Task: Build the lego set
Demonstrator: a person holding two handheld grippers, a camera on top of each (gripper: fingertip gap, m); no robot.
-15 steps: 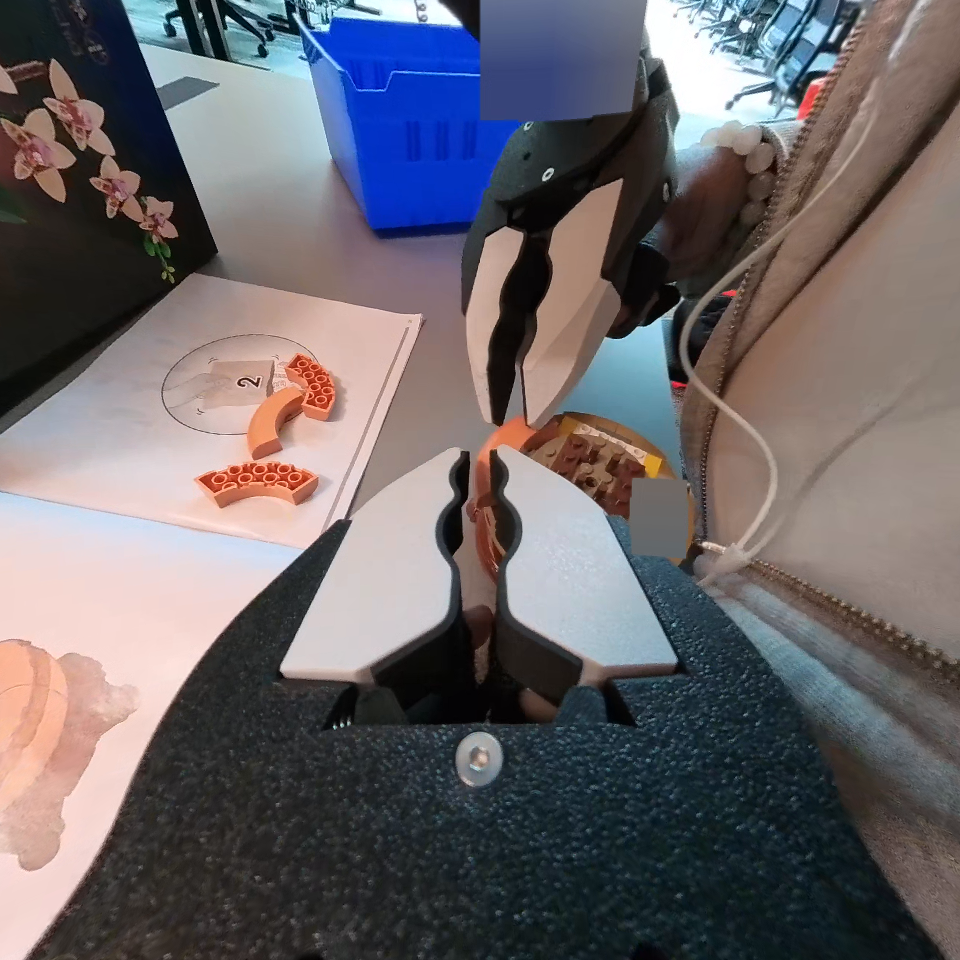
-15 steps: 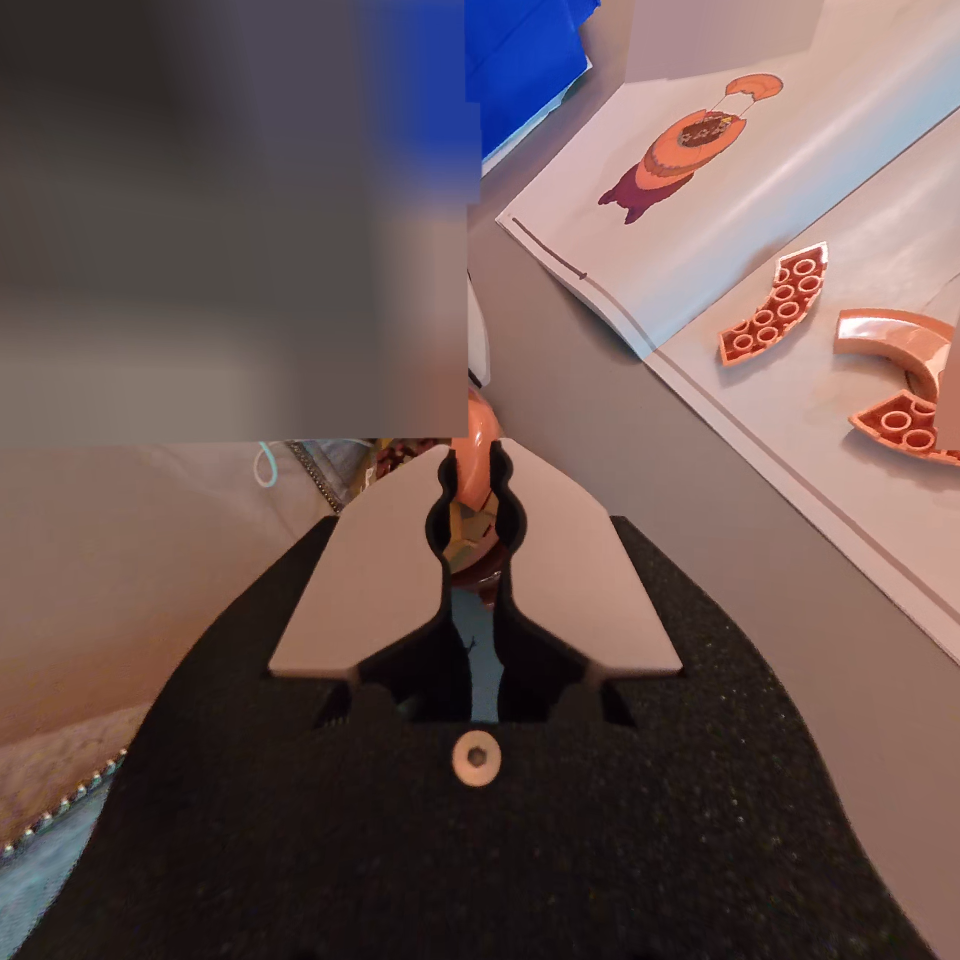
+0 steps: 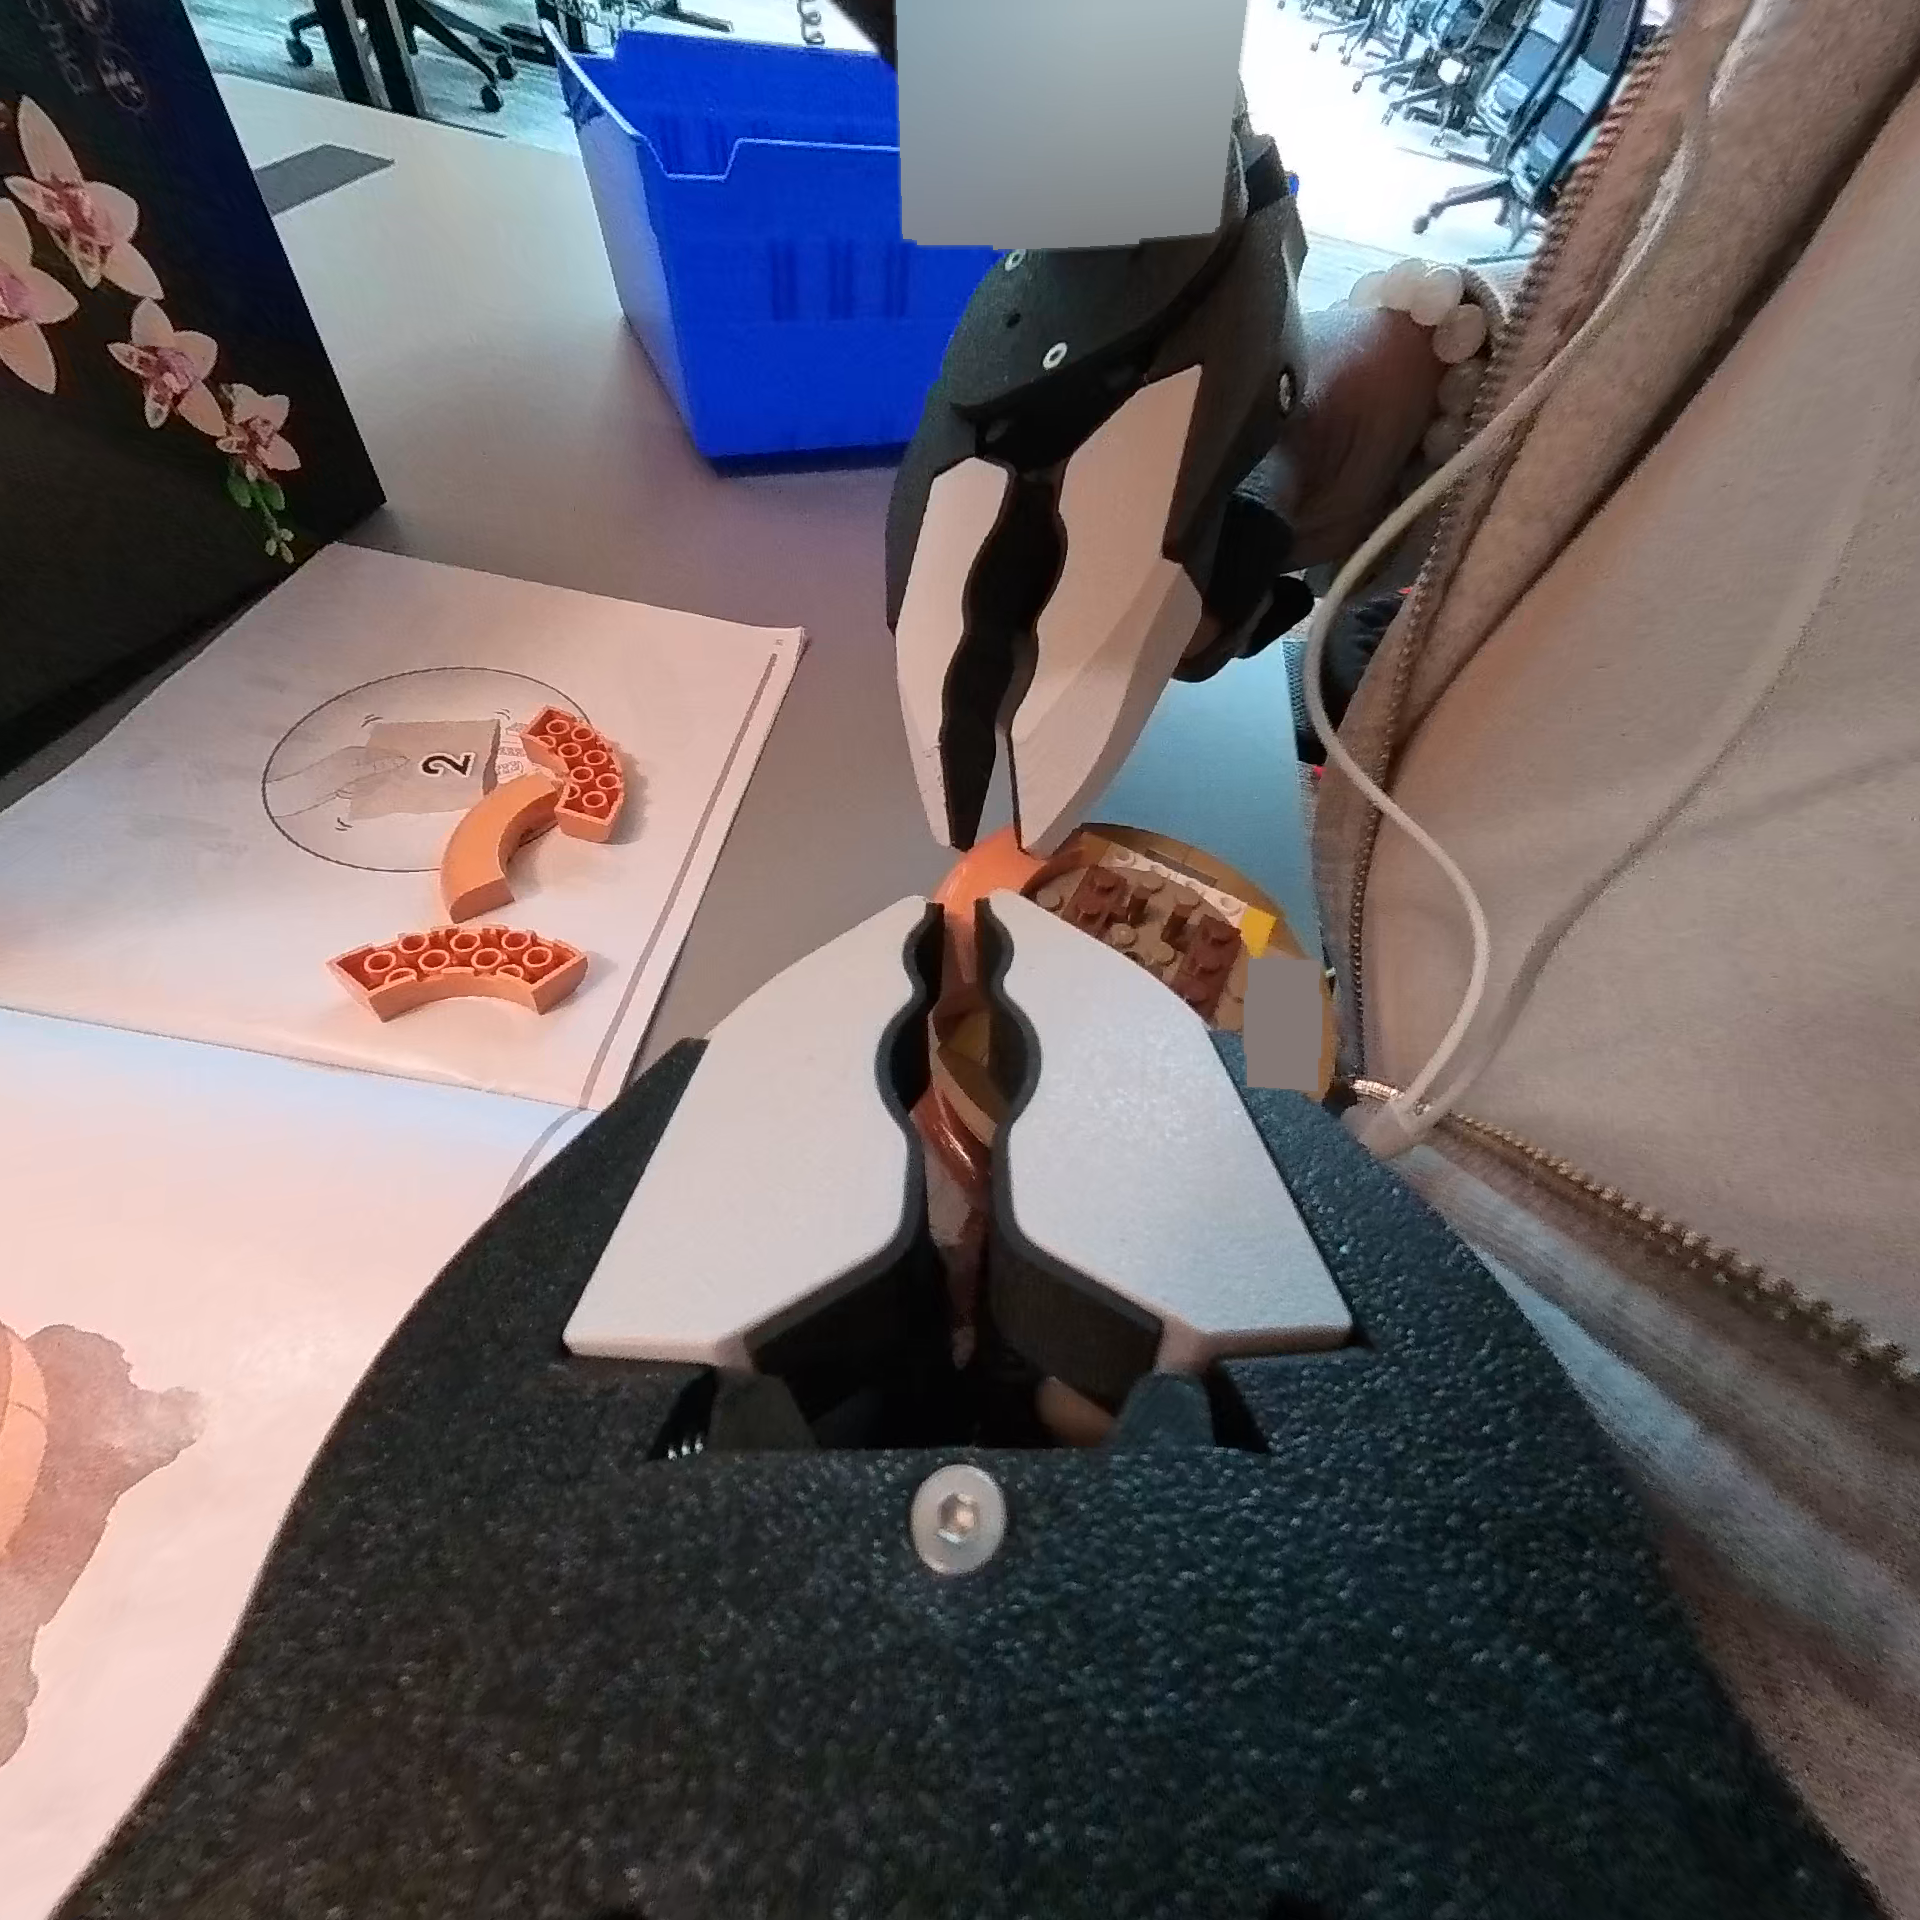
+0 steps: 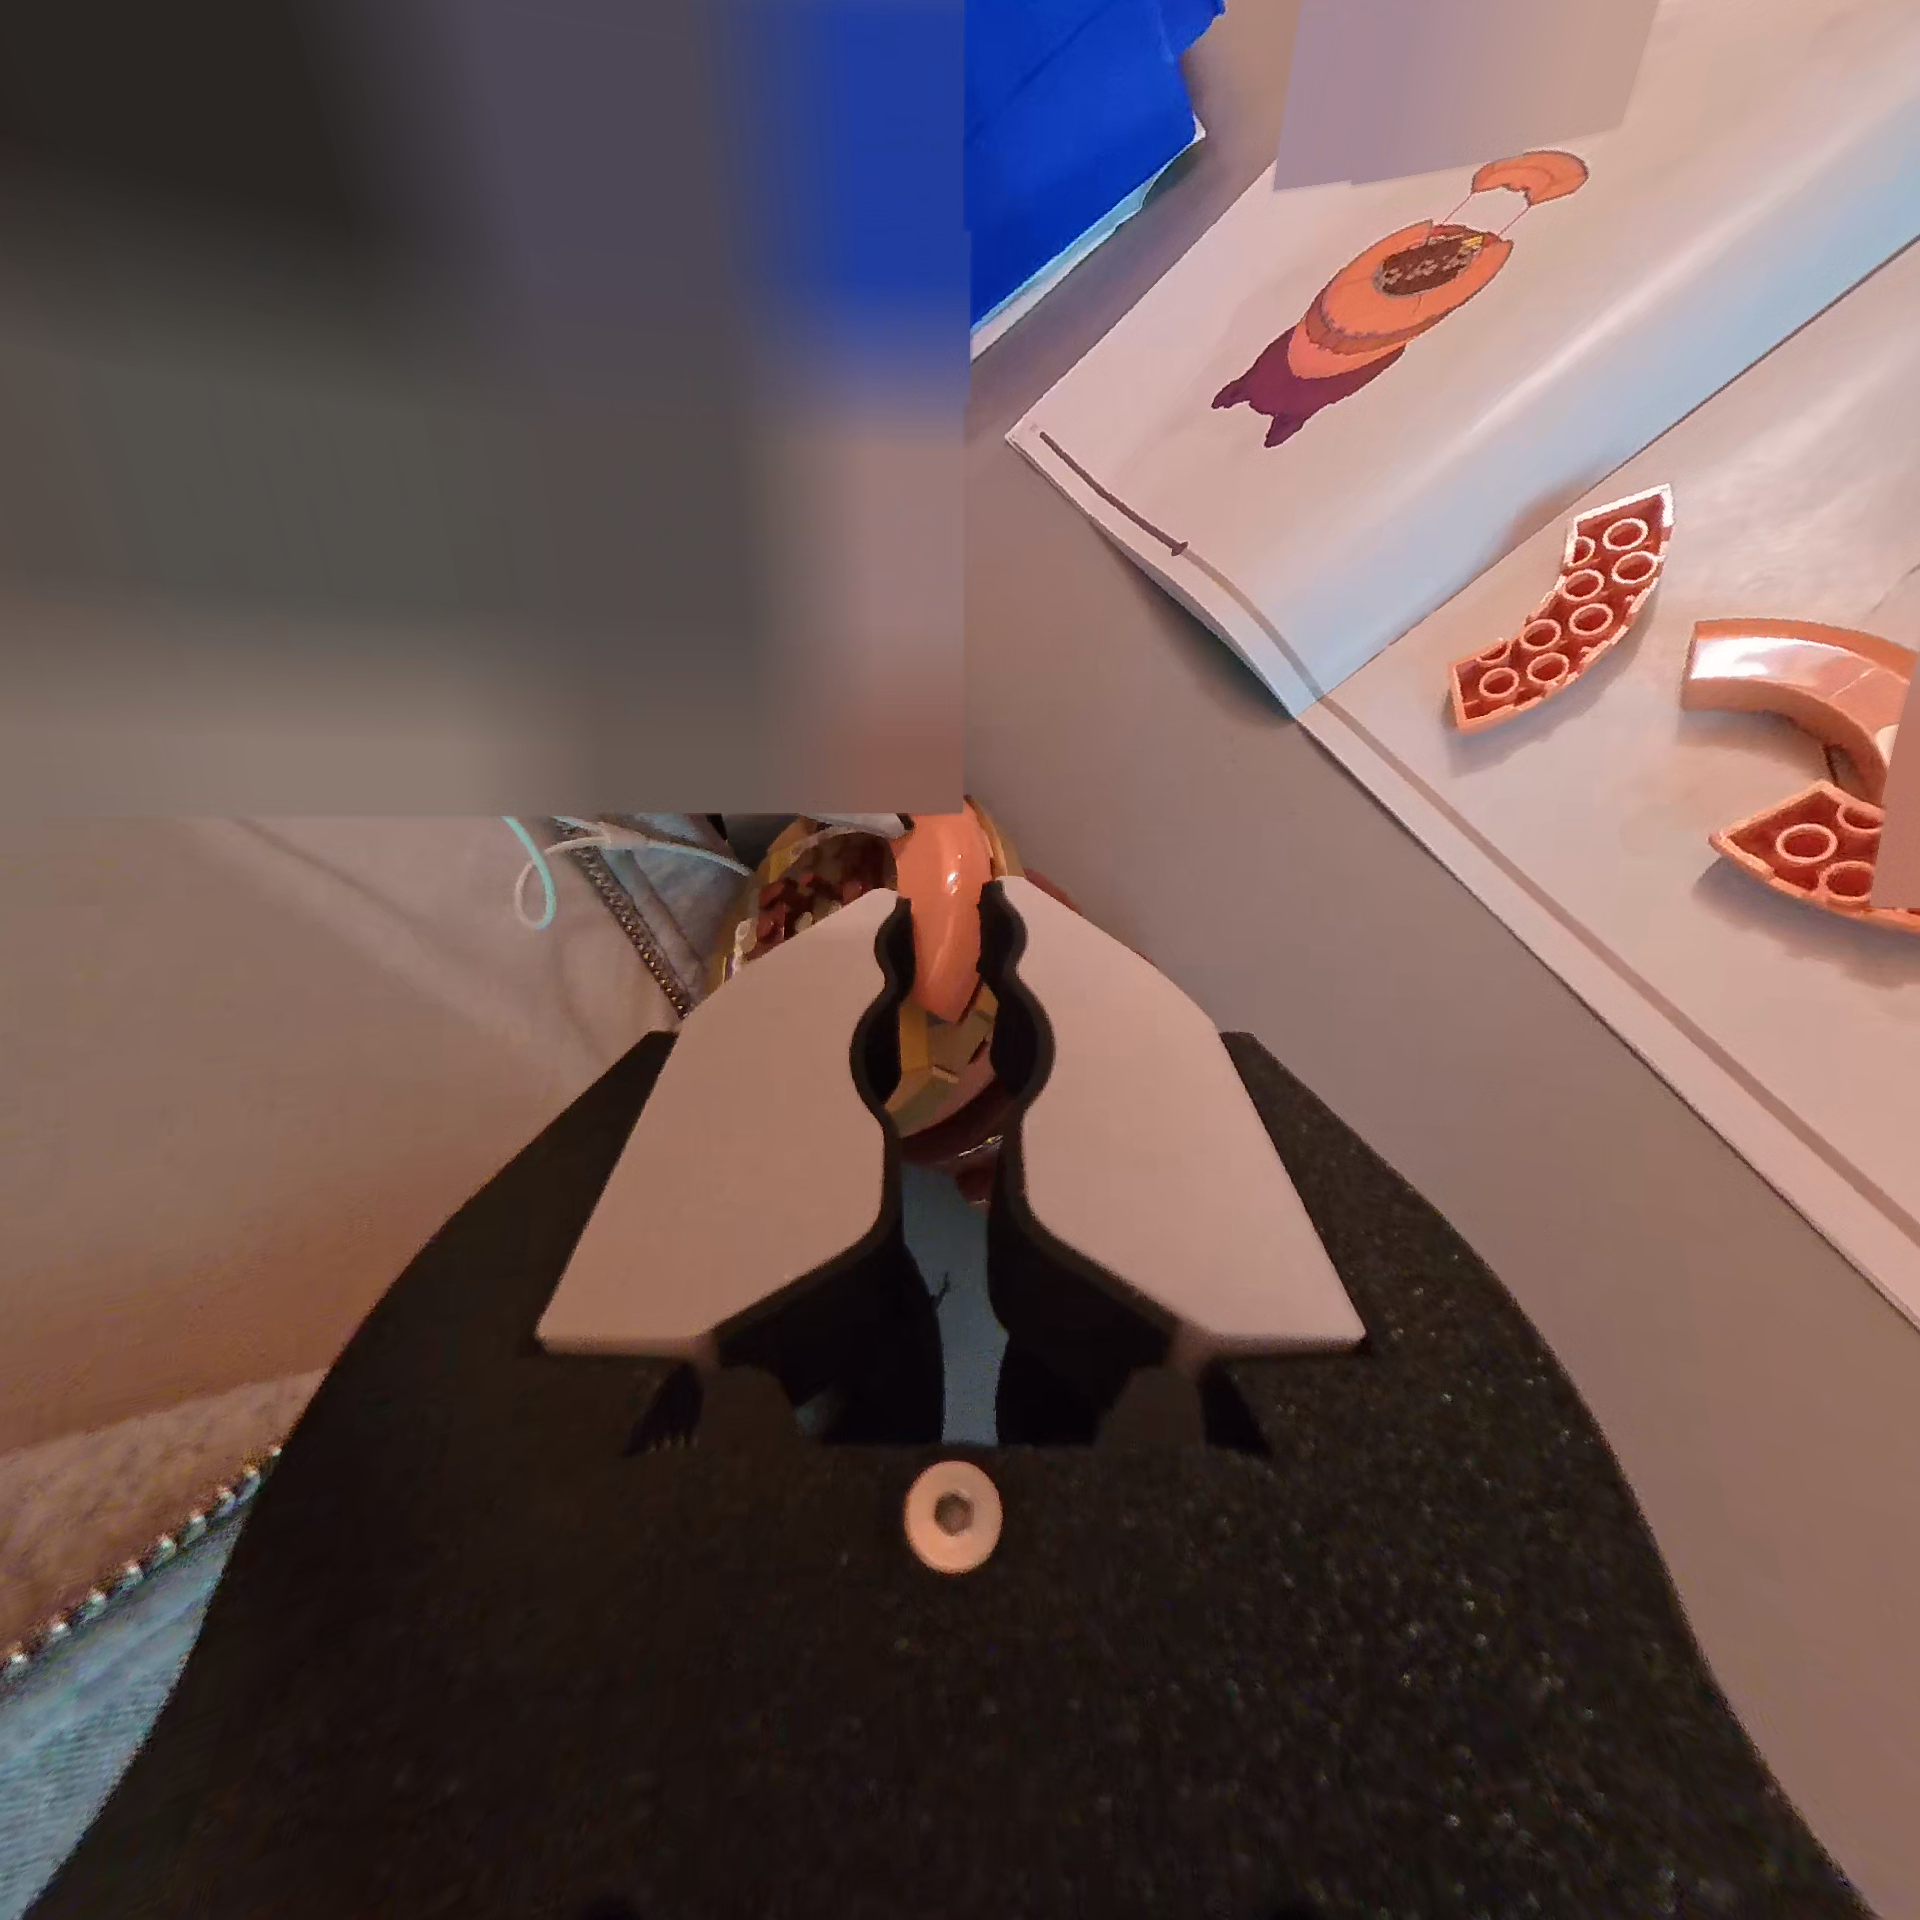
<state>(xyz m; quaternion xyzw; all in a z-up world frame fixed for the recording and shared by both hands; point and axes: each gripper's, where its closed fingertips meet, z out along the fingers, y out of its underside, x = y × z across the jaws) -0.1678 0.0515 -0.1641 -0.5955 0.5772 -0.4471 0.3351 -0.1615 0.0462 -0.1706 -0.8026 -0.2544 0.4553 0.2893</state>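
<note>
Left wrist view: three spare curved orange bricks [image 3: 457,961] lie left-centre on the instruction booklet [image 3: 156,883], while mid-frame the left gripper [image 3: 957,914] pinches the round pot assembly [image 3: 1153,925] and the right gripper [image 3: 992,840], nearly closed, seats an orange arch brick [image 3: 987,862] that likely still needs firm pressing.

A smooth grey bench [image 3: 499,416] fills the near ground. A blue plastic crate [image 3: 769,281] stands on it as the landmark. Behind the crate, black wheeled office chairs [image 3: 416,42] stand on a pale floor; to its right, more chairs [image 3: 1538,94] sit in bright daylight.
</note>
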